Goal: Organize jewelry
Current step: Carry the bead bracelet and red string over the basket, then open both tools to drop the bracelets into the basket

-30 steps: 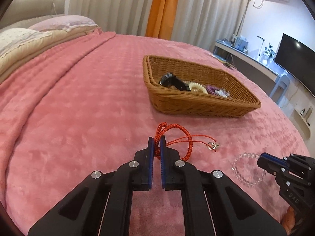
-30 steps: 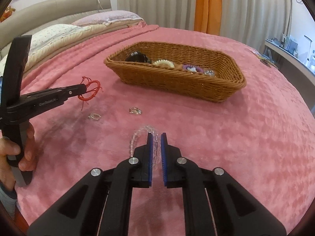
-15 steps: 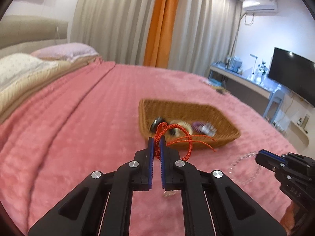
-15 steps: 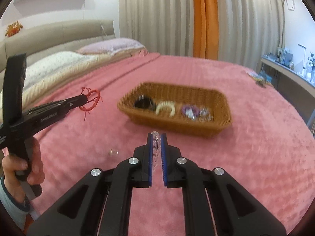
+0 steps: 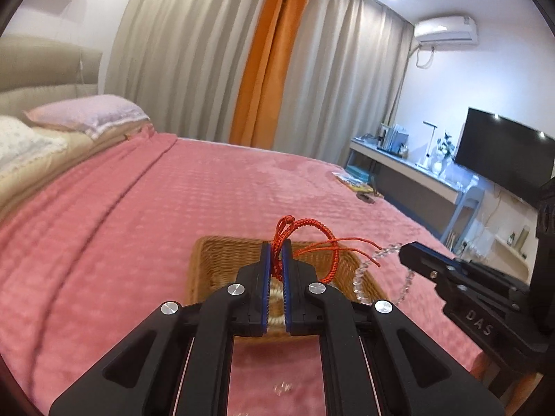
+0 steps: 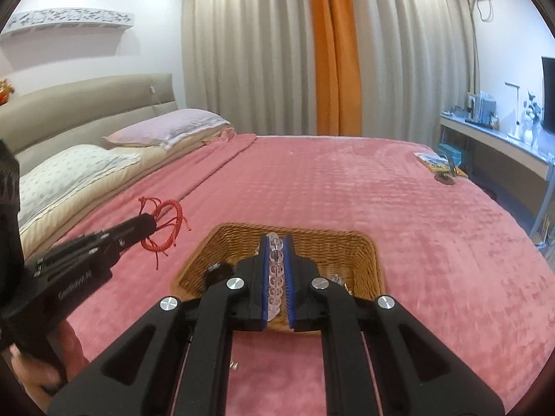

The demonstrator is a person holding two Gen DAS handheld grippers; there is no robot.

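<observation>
My left gripper (image 5: pixel 276 247) is shut on a red cord bracelet (image 5: pixel 314 239) and holds it in the air above the near end of a wicker basket (image 5: pixel 208 263). My right gripper (image 6: pixel 276 242) is shut on a clear bead bracelet (image 6: pixel 275 277), also lifted over the basket (image 6: pixel 367 260). In the left wrist view the right gripper (image 5: pixel 404 251) comes in from the right with the beads (image 5: pixel 360 274) hanging from it. In the right wrist view the left gripper (image 6: pixel 151 223) shows at left with the red bracelet (image 6: pixel 166 215). The basket holds a dark item (image 6: pixel 218 272) and other pieces.
The basket sits on a pink bedspread (image 6: pixel 347 180). Small metal rings lie on the cover below the grippers, one in the left wrist view (image 5: pixel 282 386) and one in the right wrist view (image 6: pixel 234 365). Pillows (image 6: pixel 69 170) are at the left; a desk (image 5: pixel 416 173) and TV (image 5: pixel 503 152) are at the right.
Both grippers have risen off the bedspread with their bracelets and moved forward over the basket. The cameras have tilted up, so more of the room shows.
</observation>
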